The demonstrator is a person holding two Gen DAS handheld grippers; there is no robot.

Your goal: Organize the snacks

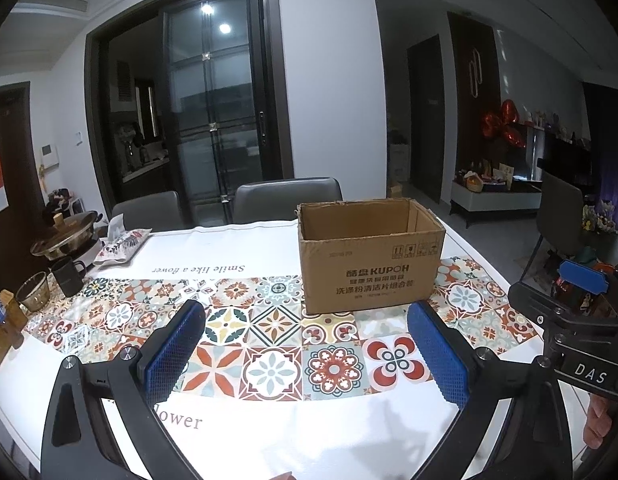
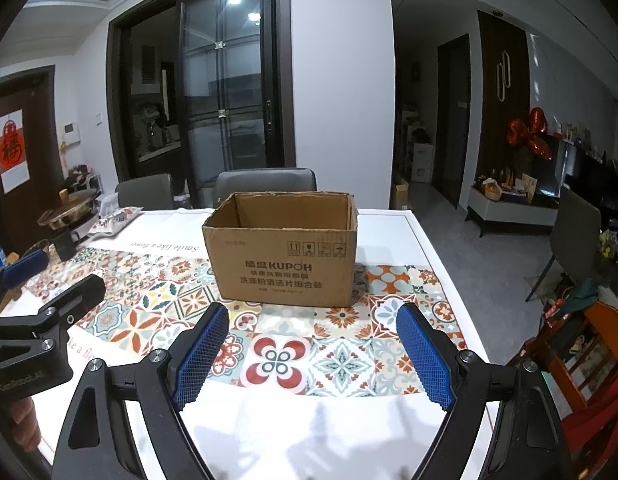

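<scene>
Tongs in both hands hang over a patterned table, each pair spread wide with nothing between the blue pads. From the left tongs (image 1: 305, 344), an open cardboard box (image 1: 369, 256) stands at about one o'clock, near but clear of the tips. From the right tongs (image 2: 313, 350), the same box (image 2: 281, 256) stands at about eleven o'clock, so it sits between the two pairs, slightly nearer the right-hand pair by my reading. Its long axis runs from nine to three o'clock, printed long side facing the tongs, open top upward. No snacks show inside it or on the tablecloth (image 2: 341, 364) nearby. A floral packet (image 1: 121, 246) lies at ten o'clock, well apart, near a dark mug (image 1: 69, 276) and a lidded pot (image 1: 67, 234). The table's right edge (image 2: 441, 264) passes at two o'clock, with floor beyond. Bare cloth lies around the box, giving open room on every side.
</scene>
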